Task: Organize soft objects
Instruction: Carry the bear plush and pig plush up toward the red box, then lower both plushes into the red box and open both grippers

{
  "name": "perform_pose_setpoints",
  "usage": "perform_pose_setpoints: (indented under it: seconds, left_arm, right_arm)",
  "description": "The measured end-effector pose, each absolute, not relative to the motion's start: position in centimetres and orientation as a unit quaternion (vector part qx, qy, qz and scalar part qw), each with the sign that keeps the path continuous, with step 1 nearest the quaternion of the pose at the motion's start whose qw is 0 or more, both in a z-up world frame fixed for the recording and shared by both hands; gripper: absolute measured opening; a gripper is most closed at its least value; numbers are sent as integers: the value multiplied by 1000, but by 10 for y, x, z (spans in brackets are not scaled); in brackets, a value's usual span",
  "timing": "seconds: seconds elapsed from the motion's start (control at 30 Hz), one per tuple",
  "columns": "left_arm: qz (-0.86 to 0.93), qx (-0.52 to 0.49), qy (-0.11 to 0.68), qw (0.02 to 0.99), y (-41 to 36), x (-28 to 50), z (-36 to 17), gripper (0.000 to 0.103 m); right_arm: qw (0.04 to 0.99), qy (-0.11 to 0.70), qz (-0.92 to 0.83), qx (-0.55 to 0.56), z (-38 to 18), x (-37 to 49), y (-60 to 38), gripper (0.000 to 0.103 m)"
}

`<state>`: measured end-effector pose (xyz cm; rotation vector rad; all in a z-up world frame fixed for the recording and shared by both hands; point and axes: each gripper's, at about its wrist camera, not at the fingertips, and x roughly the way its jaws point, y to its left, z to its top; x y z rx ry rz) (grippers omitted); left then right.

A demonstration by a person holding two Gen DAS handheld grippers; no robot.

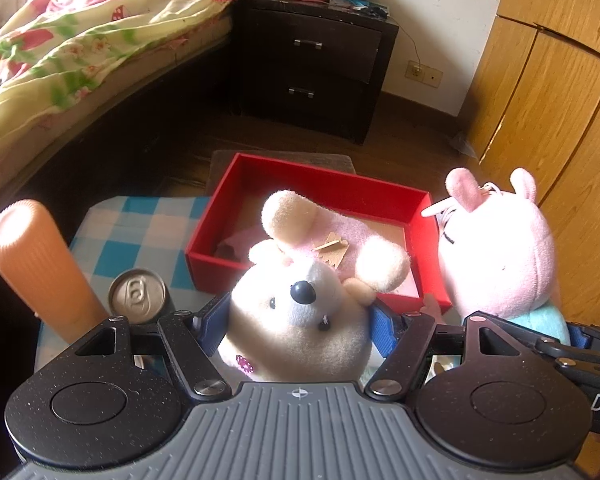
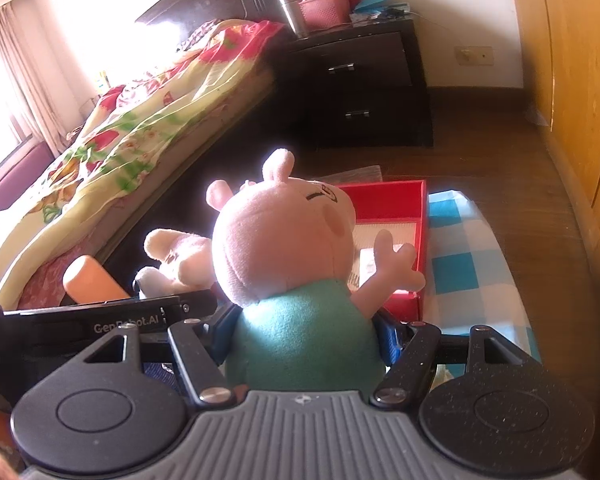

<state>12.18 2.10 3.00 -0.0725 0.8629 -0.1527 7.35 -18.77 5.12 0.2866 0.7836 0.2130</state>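
You've got a toy in each hand right now: your left gripper (image 1: 298,322) is clamped on the white plush mouse (image 1: 296,308), blue pads pressed into both sides of its head, and your right gripper (image 2: 306,338) is squeezed on the green body of the pink pig plush (image 2: 284,248). The red box (image 1: 332,188) is your landmark; it sits just beyond both toys on the blue checked cloth (image 1: 140,232), open side up, with something pale pink already lying inside. From the left wrist view the mouse hangs over the near wall of the red box, the pig off its right corner. I'd say the step is carrying both over and dropping them in. Bring each one over the middle of the red box, not the rim, so floppy ears and arms don't catch on the wall. Go one at a time; the grippers are side by side, nearly touching. Lower before you let go, since these are light and will tumble. Mind the drinks can (image 1: 138,296) and the orange ribbed cylinder (image 1: 36,264) left of the red box as you swing across
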Motion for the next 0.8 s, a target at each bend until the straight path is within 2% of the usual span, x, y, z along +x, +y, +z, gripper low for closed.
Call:
perform_pose_setpoints:
  seconds: [0.8]
  left_arm:
    - [-67,-17,421,905,0,173,13,70]
  right_arm:
    - [906,391,56,153,27,139,-208,46]
